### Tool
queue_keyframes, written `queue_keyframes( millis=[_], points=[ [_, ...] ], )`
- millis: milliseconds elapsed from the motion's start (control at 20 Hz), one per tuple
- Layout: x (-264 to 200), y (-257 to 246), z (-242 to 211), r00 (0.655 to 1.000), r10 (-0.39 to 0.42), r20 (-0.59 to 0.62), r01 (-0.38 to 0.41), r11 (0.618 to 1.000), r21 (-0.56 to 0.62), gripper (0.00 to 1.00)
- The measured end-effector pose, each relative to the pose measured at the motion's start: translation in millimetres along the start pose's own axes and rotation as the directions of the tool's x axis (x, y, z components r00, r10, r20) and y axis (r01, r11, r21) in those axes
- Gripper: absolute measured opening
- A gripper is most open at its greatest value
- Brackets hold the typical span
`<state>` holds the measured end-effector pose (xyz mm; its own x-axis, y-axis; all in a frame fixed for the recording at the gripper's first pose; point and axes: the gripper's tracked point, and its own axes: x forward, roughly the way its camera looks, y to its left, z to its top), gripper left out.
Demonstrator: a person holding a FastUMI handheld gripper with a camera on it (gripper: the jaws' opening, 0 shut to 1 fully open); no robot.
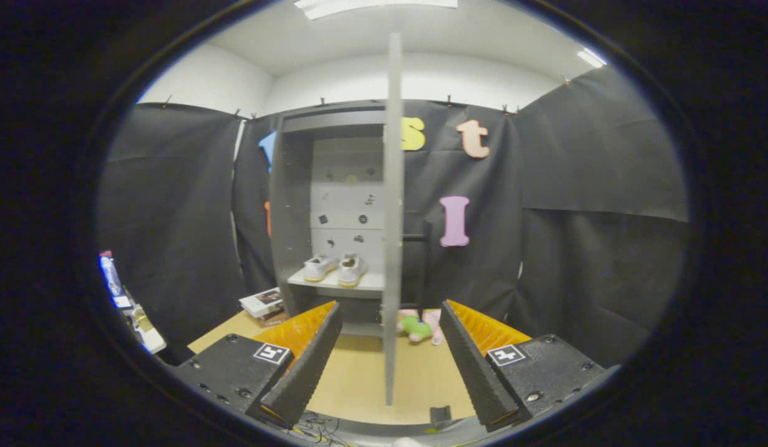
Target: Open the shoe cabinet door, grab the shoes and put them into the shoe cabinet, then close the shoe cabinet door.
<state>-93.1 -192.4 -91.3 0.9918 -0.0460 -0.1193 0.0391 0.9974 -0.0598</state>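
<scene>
We see door (393, 217) edge-on, upright, dead ahead between spread fingers of gripper (390, 360), empty. Shoes (335, 269) already on cabinet (292, 205) shelf; door handle (424, 261) right of edge.

Bright ceiling lights (374, 6), perhaps slight edge-warping.

The claw (390, 354) has two long wedge-shaped fingers (306, 366) of black ribbed rubber, their inner faces cut in fine saw-tooth ridges. Each finger is backed by an orange plastic shell with raised ribs. Behind the orange shells sit flat black mounting blocks, matte, with small round screws sunk near their corners. Each block carries a square white sticker printed with a black coded pattern, placed just beside the orange shell. The fingers stand spread wide apart.
</scene>
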Motion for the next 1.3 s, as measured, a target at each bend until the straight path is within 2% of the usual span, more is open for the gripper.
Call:
queue_keyframes(
  millis=[150, 350, 650, 1000, 1100, 1300],
  points=[
    [20.8, -49.9, 10.0, 0.997, -0.077, -0.001, 0.077, 0.997, 0.016, 1.0],
    [61.0, -71.8, 21.1, 0.994, -0.112, 0.003, 0.111, 0.993, 0.036, 1.0],
    [93.6, -53.2, 29.5, 0.998, -0.069, 0.006, 0.069, 0.997, 0.02, 1.0],
    [90.1, -48.8, 38.3, 0.997, -0.074, 0.026, 0.074, 0.997, 0.015, 0.97],
    [89.2, -36.7, 38.5, 0.999, -0.048, 0.024, 0.048, 0.999, 0.013, 0.97],
    [86.3, -19.7, 44.1, 0.998, -0.047, 0.04, 0.048, 0.998, -0.034, 0.93]
  ],
)
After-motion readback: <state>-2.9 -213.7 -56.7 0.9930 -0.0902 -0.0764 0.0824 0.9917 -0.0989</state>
